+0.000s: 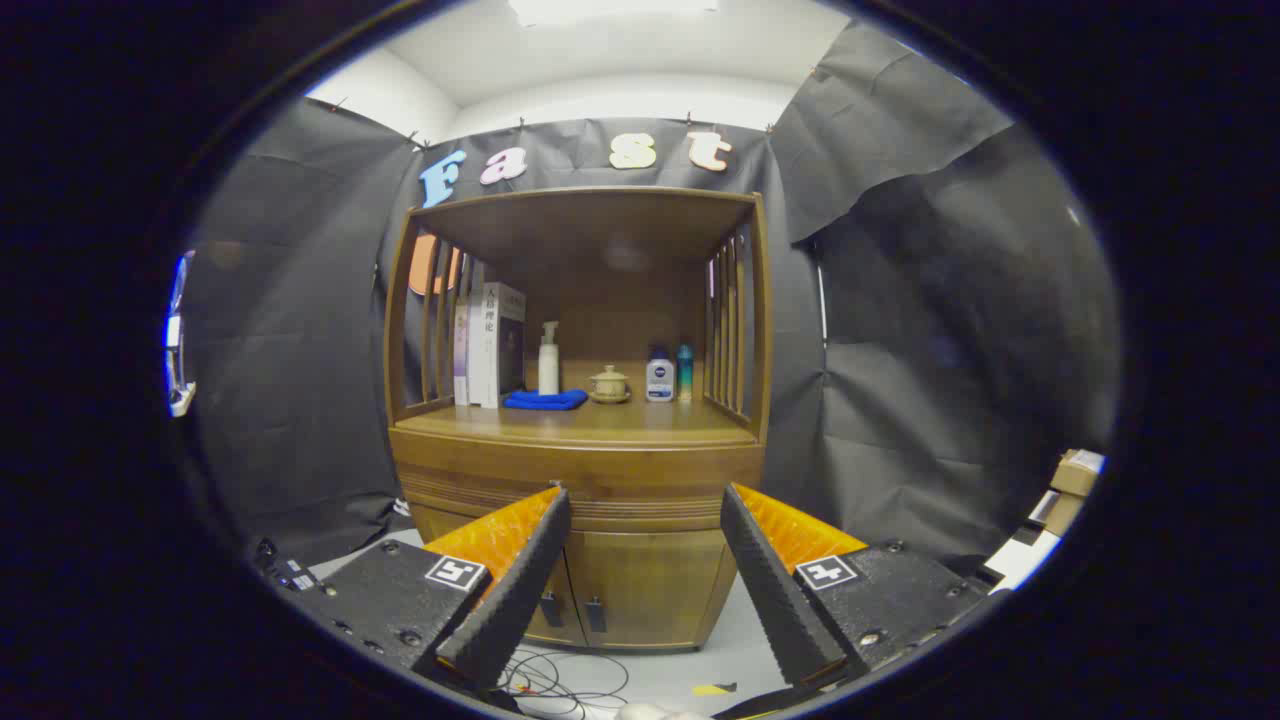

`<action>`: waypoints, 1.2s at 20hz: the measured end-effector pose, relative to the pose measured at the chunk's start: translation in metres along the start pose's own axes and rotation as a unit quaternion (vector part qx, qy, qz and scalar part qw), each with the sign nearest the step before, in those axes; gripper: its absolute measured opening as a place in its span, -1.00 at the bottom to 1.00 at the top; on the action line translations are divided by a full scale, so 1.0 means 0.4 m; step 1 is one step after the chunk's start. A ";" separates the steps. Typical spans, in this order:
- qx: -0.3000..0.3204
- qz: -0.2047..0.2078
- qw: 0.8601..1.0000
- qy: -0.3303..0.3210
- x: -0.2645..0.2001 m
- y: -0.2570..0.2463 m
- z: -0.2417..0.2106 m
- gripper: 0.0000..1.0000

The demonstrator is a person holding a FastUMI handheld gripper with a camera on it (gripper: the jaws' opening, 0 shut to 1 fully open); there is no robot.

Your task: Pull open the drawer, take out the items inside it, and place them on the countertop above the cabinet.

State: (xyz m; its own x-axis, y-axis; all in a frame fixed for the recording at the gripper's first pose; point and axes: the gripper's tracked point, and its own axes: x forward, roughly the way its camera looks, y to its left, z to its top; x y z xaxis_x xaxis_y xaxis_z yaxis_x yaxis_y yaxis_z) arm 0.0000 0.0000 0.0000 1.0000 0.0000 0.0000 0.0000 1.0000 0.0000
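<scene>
The gripper [645, 500] hangs released before the wooden cabinet [580, 470], its drawer [585, 480] shut. Approaching skewed risks fingers scraping the drawer front, missing any hold.

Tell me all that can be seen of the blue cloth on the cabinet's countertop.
The blue cloth is folded into a flat, low bundle and looks soft, like a towel. It lies on the wooden countertop, in front of the white pump bottle, beside the upright books, left of the small lidded cup. The open gripper is far short of it and touches nothing.
</scene>
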 end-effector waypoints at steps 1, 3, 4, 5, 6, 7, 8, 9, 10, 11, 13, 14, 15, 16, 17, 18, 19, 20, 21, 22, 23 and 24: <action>0.000 0.000 1.000 -0.002 0.000 0.000 0.002 0.96; 0.000 -0.001 1.000 -0.004 0.002 0.000 0.004 0.96; 0.000 -0.002 1.000 -0.005 0.003 -0.003 0.005 0.96; -0.001 -0.003 1.000 -0.006 0.003 -0.004 0.007 0.96; -0.001 -0.004 1.000 -0.006 0.004 -0.006 0.007 0.96; 0.000 -0.005 1.000 -0.006 0.003 -0.006 0.007 0.96; 0.002 -0.005 1.000 -0.004 0.002 -0.005 0.006 0.96; 0.004 -0.004 1.000 -0.003 0.000 -0.001 0.006 0.96; 0.005 -0.004 1.000 -0.002 -0.001 -0.001 0.005 0.96; 0.005 -0.004 1.000 -0.002 -0.001 0.000 0.006 0.96; 0.002 -0.002 1.000 -0.003 0.003 0.000 0.008 0.96; -0.001 0.001 1.000 -0.004 0.005 0.000 0.008 0.96; -0.005 0.004 1.000 -0.004 0.009 0.001 0.010 0.96; -0.007 0.008 1.000 -0.008 0.017 0.007 0.011 0.96; -0.009 0.010 1.000 -0.006 0.041 0.027 0.014 0.96; -0.009 0.015 1.000 -0.007 0.081 0.062 0.010 0.96; -0.008 0.019 1.000 -0.005 0.112 0.083 0.004 0.96; -0.007 0.021 1.000 -0.004 0.140 0.091 -0.004 0.96; -0.003 0.024 1.000 0.002 0.170 0.105 -0.017 0.96; 0.003 0.027 1.000 0.006 0.195 0.125 -0.024 0.96; 0.009 0.030 0.999 0.010 0.226 0.142 -0.036 0.96; 0.015 0.028 0.999 0.018 0.256 0.157 -0.051 0.96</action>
State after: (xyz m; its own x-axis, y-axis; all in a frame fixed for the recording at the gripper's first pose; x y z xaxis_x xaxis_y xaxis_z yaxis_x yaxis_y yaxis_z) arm 0.1026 0.0627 -0.0205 0.9977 0.0574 -0.0355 -0.0563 0.9980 0.0301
